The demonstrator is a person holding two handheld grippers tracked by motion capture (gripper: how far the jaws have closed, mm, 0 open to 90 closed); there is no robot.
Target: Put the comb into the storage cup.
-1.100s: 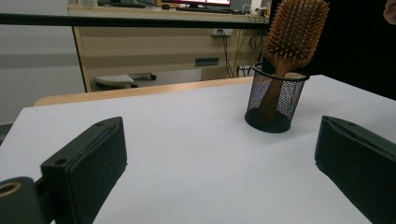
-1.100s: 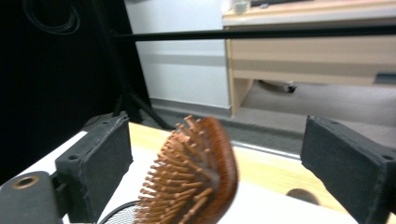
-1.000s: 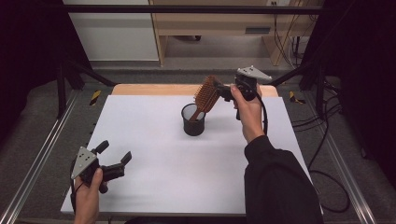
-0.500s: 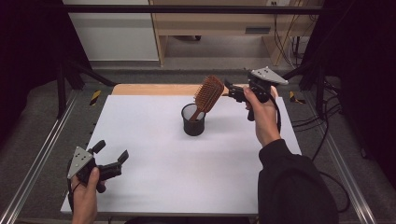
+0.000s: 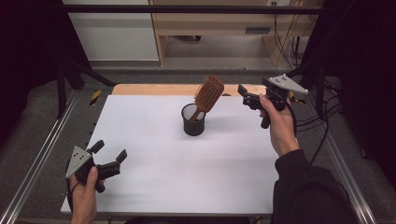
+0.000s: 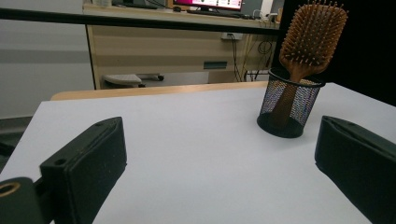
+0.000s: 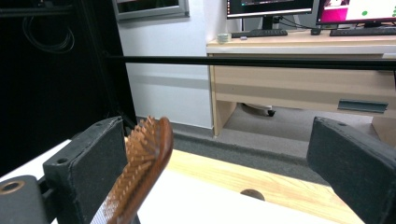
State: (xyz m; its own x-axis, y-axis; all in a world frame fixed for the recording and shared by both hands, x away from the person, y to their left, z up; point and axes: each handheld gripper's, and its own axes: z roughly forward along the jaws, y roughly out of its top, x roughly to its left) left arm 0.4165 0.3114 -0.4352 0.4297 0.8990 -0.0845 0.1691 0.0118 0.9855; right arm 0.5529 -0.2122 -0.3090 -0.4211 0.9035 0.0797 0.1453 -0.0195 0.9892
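A wooden paddle hairbrush (image 5: 208, 93) stands handle-down in a black mesh cup (image 5: 193, 122) at the middle back of the white table (image 5: 187, 172), its head leaning right. My right gripper (image 5: 245, 96) hovers open just right of the brush head, not touching it. In the right gripper view the brush (image 7: 142, 168) sits against the left jaw's side, with the right gripper (image 7: 219, 158) wide open. My left gripper (image 5: 110, 150) is held open at the table's front left corner. In the left gripper view the left gripper (image 6: 219, 154) faces the brush (image 6: 312, 32) and cup (image 6: 290, 105) far off.
A strip of bare wood (image 5: 154, 89) runs along the table's back edge. Metal rails (image 5: 42, 154) flank the table. Behind it stand a wooden desk (image 5: 219, 23) and a white cabinet (image 5: 112, 32); cables (image 5: 322, 107) hang at the right.
My right gripper has drawn back to the right, away from the brush head. The brush stays leaning in the cup. My left gripper has drifted slightly toward the front left.
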